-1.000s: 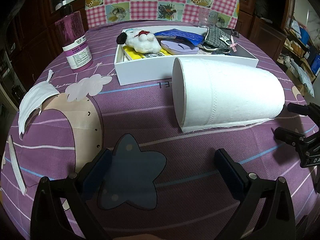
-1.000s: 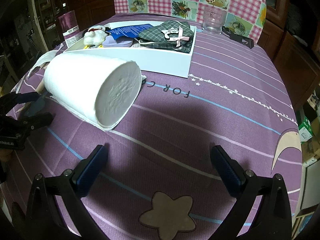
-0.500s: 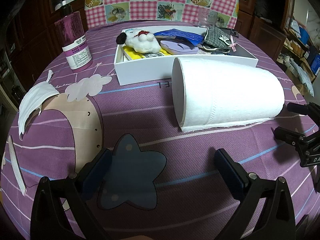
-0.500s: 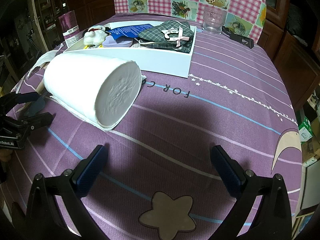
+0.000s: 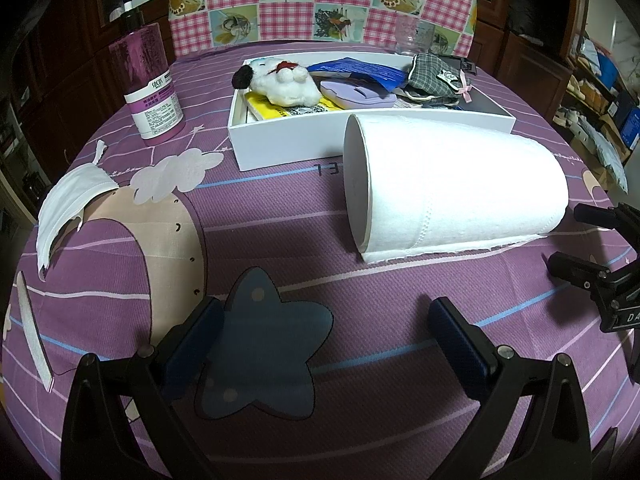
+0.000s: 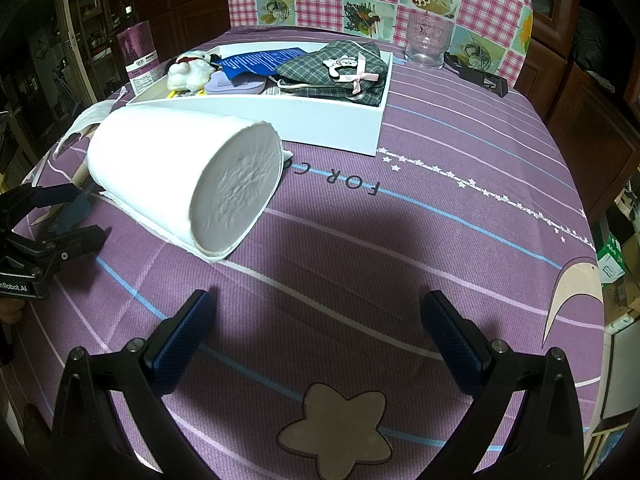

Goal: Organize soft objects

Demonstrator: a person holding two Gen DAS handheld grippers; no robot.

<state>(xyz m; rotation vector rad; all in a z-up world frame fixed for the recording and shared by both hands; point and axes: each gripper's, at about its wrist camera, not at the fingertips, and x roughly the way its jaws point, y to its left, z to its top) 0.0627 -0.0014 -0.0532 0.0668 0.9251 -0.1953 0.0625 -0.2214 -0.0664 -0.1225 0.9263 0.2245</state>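
A big white paper roll (image 5: 460, 182) (image 6: 176, 168) lies on its side on the purple tablecloth, just in front of the white tray (image 5: 288, 142) (image 6: 320, 122). In the tray lie a white plush toy (image 5: 280, 82) (image 6: 190, 70), a blue packet (image 5: 356, 70), a lilac pouch (image 5: 356, 94) and a plaid cloth pouch (image 5: 434, 76) (image 6: 332, 70). A white face mask (image 5: 66, 204) rests at the table's left edge. My left gripper (image 5: 324, 334) is open, nearer than the roll's left end. My right gripper (image 6: 316, 324) is open, nearer than its right end.
A purple bottle (image 5: 150, 84) (image 6: 138, 58) stands left of the tray. A clear glass (image 6: 428, 42) and a black object (image 6: 478, 76) sit behind the tray on the right. A checked chair back (image 5: 320, 0) rises at the far side. The table edge curves close on both sides.
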